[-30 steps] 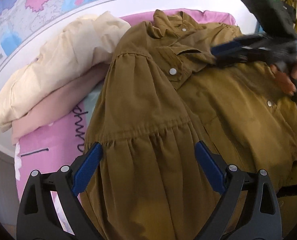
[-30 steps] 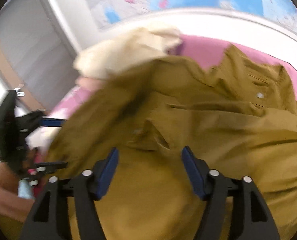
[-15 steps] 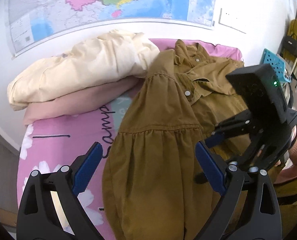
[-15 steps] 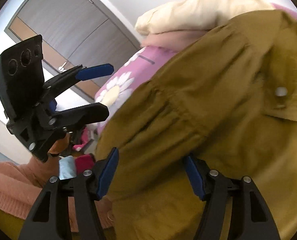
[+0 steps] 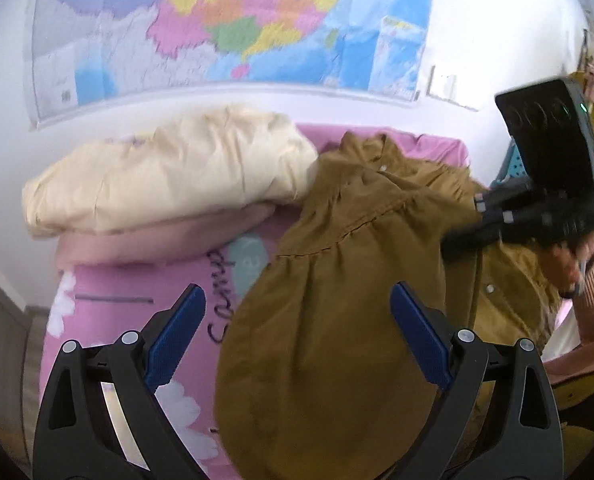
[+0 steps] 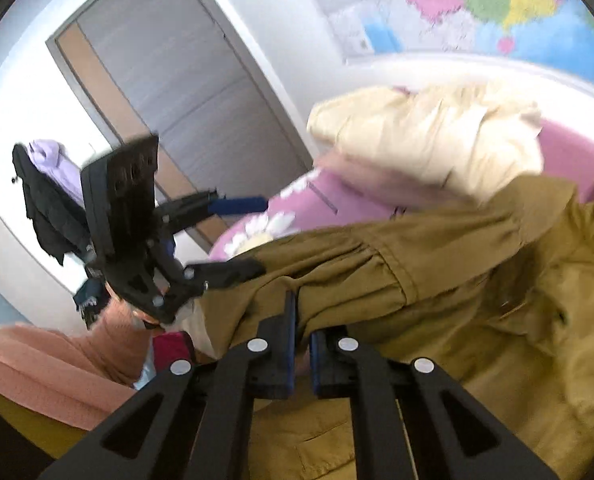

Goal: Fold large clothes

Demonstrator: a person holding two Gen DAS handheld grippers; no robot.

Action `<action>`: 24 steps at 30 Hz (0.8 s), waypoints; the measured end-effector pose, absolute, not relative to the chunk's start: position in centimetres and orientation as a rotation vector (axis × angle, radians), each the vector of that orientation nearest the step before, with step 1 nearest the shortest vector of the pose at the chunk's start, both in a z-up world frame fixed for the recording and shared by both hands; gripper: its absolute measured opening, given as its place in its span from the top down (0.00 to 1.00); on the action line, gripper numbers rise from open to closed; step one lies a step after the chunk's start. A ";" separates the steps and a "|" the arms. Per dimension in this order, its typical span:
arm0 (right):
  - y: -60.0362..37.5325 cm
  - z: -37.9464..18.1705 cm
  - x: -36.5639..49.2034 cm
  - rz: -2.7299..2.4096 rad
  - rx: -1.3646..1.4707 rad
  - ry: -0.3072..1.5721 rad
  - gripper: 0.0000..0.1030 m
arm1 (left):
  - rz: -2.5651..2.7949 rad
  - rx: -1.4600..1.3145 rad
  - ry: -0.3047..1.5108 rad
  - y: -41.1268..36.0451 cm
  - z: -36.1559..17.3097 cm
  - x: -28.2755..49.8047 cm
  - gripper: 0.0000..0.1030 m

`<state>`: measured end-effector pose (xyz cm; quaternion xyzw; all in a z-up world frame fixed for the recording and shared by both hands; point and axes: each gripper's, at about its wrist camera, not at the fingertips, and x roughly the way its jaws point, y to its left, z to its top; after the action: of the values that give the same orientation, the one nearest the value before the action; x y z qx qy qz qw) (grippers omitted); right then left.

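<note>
Right hand-held gripper point(image 6: 302, 322) is now clenching the mustard dress point(image 5: 337, 340) fabric, jaws wide a second ago | left hand-held gripper point(image 5: 297, 340) is hovering released over it | dress is lying on the pink bed point(image 5: 97, 312)

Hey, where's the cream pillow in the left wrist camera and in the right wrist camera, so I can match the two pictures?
Left wrist: the cream pillow lies left of centre, on a pink pillow, beside the brown garment.
Right wrist: the cream pillow lies upper right, above the garment.
Shared landmark: the wall map, above the pillow in both views.
</note>
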<state>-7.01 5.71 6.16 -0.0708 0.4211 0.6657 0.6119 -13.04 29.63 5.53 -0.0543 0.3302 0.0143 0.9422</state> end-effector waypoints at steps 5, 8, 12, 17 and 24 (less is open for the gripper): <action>3.2 9.2 -4.2 1.504 -0.074 0.920 0.94 | -0.007 -0.089 0.597 29.2 7.5 -13.8 0.06; 0.8 9.8 -2.1 1.455 -0.044 0.914 0.93 | -0.021 -0.090 0.602 29.0 7.3 -13.9 0.06; -0.9 7.4 0.5 1.346 0.032 0.965 0.90 | -0.055 -0.103 0.640 28.5 5.6 -13.6 0.05; -3.4 1.7 0.7 1.280 0.135 1.082 0.55 | -0.119 -0.209 0.723 28.5 2.6 -12.3 0.05; -6.5 -3.3 -3.4 1.385 0.318 1.110 0.10 | -0.176 -0.232 0.747 27.3 1.4 -11.6 0.06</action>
<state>-3.36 -6.50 -3.30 0.1385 0.4827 0.6025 0.6203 -11.64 27.26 1.39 -0.1132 0.3634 -0.0855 0.9208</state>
